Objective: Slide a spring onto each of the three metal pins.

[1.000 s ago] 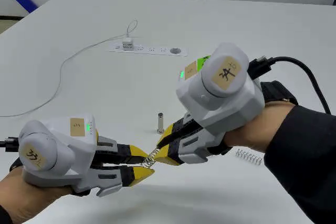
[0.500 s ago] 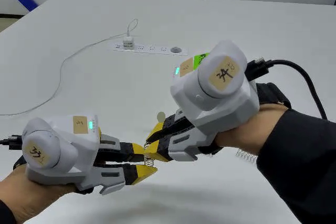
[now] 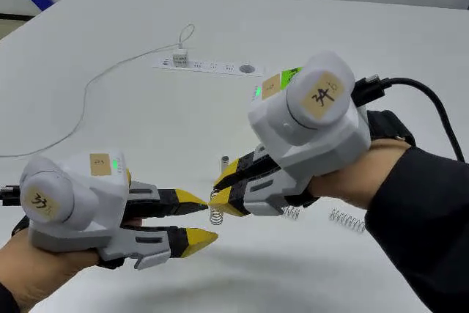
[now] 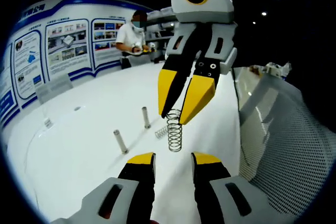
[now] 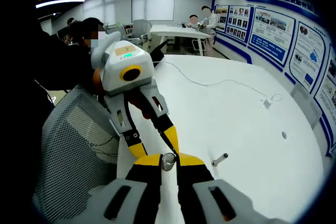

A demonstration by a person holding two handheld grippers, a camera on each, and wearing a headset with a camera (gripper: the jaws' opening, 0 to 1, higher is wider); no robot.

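My right gripper (image 3: 219,205) (image 5: 168,158) is shut on the top of a small steel spring (image 3: 216,216) (image 4: 174,132) (image 5: 168,162), which hangs down from its yellow tips. Facing it, my left gripper (image 3: 208,221) (image 4: 174,157) stands open just short of the spring, nothing between its jaws. One metal pin (image 3: 225,163) stands upright on the white table behind the tips. In the left gripper view two pins (image 4: 120,141) (image 4: 145,117) stand beyond the hanging spring. Two more springs (image 3: 291,212) (image 3: 346,219) lie on the table under my right hand.
A white power strip (image 3: 209,68) with a plugged charger and a long cable (image 3: 88,97) lies at the far side of the white table (image 3: 146,130). A black cable (image 3: 432,111) trails from my right gripper. A mesh chair (image 5: 73,145) and people stand beyond the table.
My left gripper's jaws have opened and drawn back a little from the spring. The spring now hangs from my right gripper alone, which has shifted slightly right.
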